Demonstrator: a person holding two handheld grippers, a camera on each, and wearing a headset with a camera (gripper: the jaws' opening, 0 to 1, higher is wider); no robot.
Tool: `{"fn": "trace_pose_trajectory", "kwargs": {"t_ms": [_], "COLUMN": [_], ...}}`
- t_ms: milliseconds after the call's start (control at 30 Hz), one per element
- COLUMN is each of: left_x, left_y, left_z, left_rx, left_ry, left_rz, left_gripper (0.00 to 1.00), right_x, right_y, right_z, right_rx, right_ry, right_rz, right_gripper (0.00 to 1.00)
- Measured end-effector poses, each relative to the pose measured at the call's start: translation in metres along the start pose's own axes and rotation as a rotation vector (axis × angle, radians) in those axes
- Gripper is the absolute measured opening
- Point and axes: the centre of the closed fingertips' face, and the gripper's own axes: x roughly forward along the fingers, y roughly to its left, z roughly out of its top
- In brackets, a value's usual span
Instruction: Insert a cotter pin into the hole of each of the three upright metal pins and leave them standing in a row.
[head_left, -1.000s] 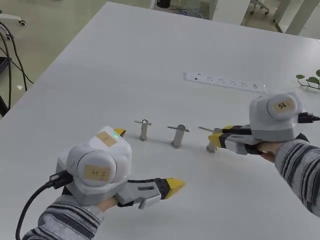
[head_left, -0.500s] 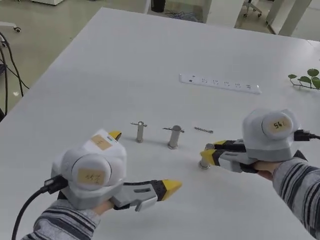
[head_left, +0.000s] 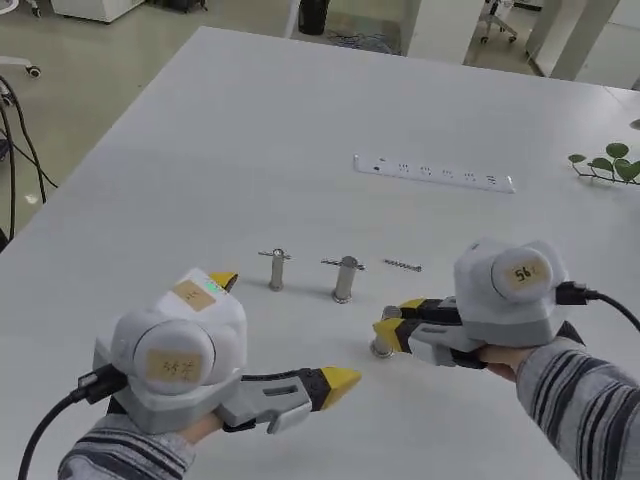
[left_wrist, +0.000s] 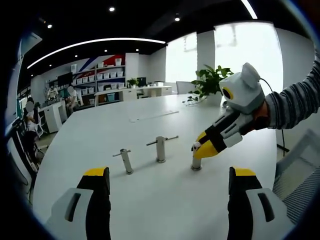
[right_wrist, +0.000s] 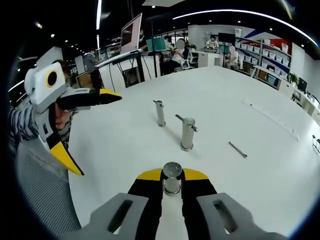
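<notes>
Metal pin (right_wrist: 172, 171), silver, upright in right tongs (right_wrist: 172, 181).

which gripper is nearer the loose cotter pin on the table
Right. The right gripper, shut on the bare metal pin, is just short of the cotter pin; the left gripper is open, farther left.

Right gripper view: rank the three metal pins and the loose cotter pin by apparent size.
1. Held pin, between the right jaws; nearness inflates it.
2. Middle pin.
3. Far pin.
4. Loose cotter pin, thinnest; close to the far pin in length.
</notes>
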Motion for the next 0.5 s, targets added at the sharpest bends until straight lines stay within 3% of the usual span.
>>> {"fn": "trace_pose_trajectory", "kwargs": {"t_ms": [500], "left_x": [0.0012], "left_y": [-0.0006], "left_z": [-0.0013], "left_rx": [0.008], "left_ry": [0.008], "left_rz": [-0.005], "left_gripper": [0.98], "right_x": [0.0103], "right_y": [0.0095], "right_z": [0.0017], "right_rx": [0.033], "right_ry": [-0.029], "right_rz": [-0.082], "right_gripper": [0.08]}}
